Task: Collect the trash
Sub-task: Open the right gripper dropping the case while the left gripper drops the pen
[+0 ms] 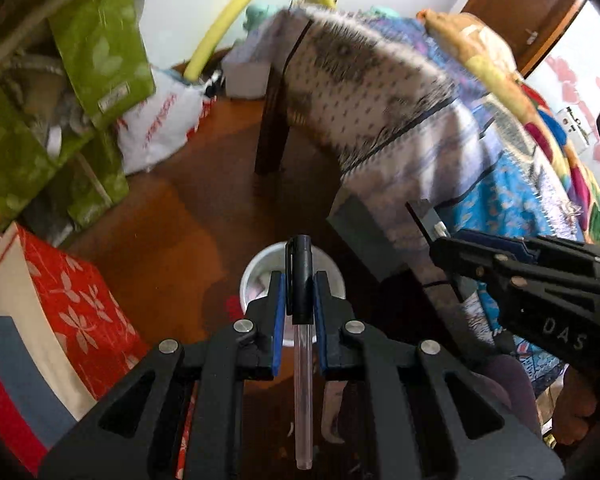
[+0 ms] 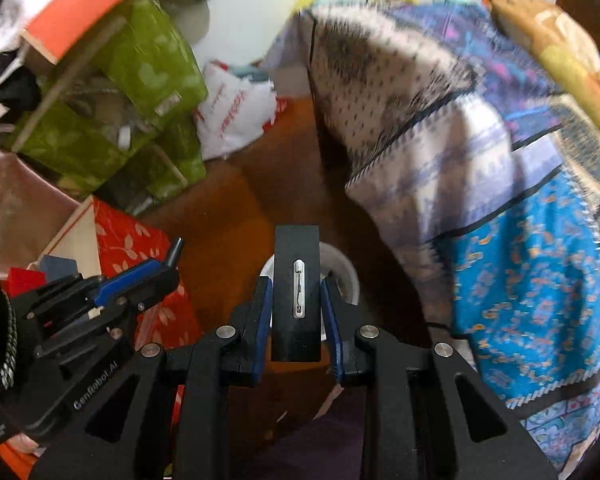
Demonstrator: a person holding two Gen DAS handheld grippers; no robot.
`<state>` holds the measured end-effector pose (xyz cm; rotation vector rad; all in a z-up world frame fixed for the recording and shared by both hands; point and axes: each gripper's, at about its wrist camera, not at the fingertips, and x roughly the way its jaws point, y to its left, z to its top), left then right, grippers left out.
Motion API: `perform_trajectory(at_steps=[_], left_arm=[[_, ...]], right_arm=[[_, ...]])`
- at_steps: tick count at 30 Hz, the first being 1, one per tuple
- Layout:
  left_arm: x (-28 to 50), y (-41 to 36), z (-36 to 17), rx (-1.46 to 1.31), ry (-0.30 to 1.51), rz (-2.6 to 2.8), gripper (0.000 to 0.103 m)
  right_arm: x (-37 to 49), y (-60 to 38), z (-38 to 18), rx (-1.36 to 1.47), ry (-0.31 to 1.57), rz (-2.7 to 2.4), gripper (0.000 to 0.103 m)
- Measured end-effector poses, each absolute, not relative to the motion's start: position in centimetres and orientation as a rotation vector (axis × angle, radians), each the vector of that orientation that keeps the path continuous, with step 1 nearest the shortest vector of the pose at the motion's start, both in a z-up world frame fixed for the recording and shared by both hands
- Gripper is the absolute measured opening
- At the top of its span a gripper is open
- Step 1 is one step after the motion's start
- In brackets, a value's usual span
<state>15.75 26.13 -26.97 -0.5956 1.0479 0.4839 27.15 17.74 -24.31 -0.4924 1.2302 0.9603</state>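
Below, white bin [image 1: 260, 268] half hidden behind pen [image 1: 300, 280], black box [image 2: 296, 292].

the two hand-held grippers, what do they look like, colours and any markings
Both are black plastic frames with triangular cut-outs, round silver pivot pins and blue pads lining the fingers. The left hand-held gripper carries pale "GenRobot.AI" lettering on its side, seen from the right wrist view. The right hand-held gripper shows the letters "DAS" on its body in the left wrist view.
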Motion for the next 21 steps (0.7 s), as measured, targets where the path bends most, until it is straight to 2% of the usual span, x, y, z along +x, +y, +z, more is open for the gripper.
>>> perform_trajectory(at_steps=[9, 13, 21], left_arm=[[18.3, 27.3, -31.7, -0.606, 1.152, 0.51, 0.012], [19.5, 27.3, -32.8, -0.604, 1.178, 0.505, 0.012], [21.5, 26.9, -32.9, -0.56, 1.211, 0.493, 0.014]], right_arm=[[28.6, 20.4, -28.8, -0.526, 1.352, 0.933, 0.023], [29.4, 20.8, -30.0, -0.523, 1.44, 0.943, 0.028], [29.7, 19.5, -28.4, -0.529, 1.381, 0.934, 0.03]])
